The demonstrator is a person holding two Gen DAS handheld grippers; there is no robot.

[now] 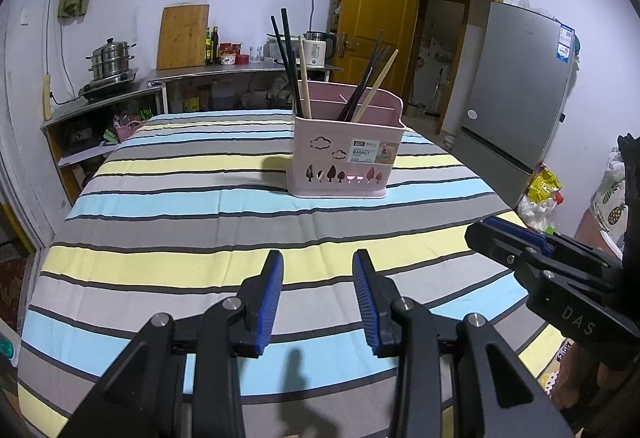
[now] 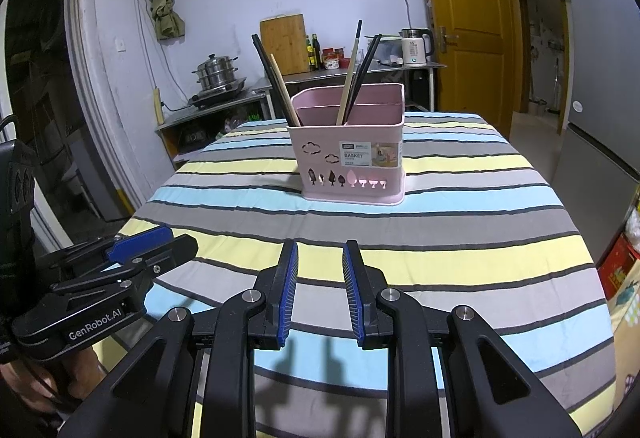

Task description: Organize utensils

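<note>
While the striped tablecloth (image 2: 460, 206) fills almost everything ahead of both cameras, the action sits at its far side — the pink basket (image 1: 344, 154) stands upright there, well apart from either claw, label facing us. Nothing lies loose on the cloth that I can see.

From the left gripper (image 1: 318, 292) the basket is ahead and slightly to the right; from the right gripper (image 2: 320, 284) it is ahead and a touch right of centre too, and looms a little larger in that view, so I'd judge the right one the nearer (a fisheye guess, mind you). Both grippers hover low over the near edge of the table, side by side, jaws spread apart and holding nothing.

Now the detail that matters — the chopsticks. A dark bunch with one pale stick (image 2: 280, 78) leans out of the left-hand compartment, tops tipping left; another mixed bunch of black and wooden sticks (image 2: 356, 74) rises from a middle compartment, tops leaning right in the left wrist view. Their long axes run steeply up and away from the claws, so any grab would have to come in high, across the shafts and above the rim. How the inner dividers split the back of the basket is hard to tell from here.
</note>
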